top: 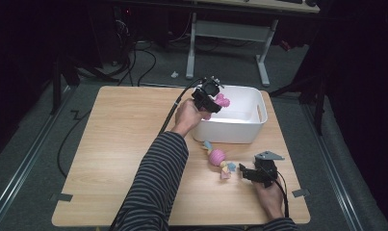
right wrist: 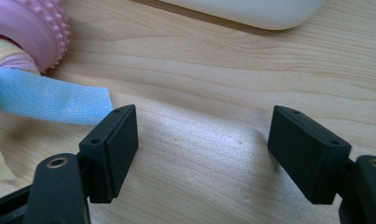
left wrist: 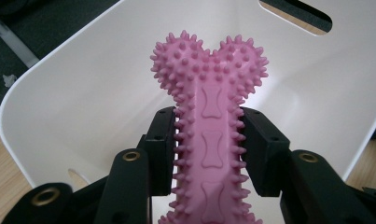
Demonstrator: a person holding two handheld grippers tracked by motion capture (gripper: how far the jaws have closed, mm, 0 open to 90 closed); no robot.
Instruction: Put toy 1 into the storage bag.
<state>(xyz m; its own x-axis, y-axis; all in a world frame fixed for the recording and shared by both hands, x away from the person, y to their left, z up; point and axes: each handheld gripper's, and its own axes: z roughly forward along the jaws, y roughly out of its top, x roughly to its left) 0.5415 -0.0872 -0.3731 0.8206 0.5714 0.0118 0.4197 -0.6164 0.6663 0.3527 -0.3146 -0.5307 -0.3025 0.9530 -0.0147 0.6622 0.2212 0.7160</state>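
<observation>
On the wooden worktop (top: 119, 144) in a dark room, the left claw (left wrist: 209, 140) is clamped on a pink spiky bone toy (left wrist: 209, 93) and holds it above the open white bin (top: 239, 127). The right claw (right wrist: 202, 149) rests near the front of the bin with its jaws apart and empty, just beside a rope toy (top: 218, 159). I think the bone should go lower inside the bin before release; its lower end is cut off.

Overhead; both gripper views close-up
</observation>
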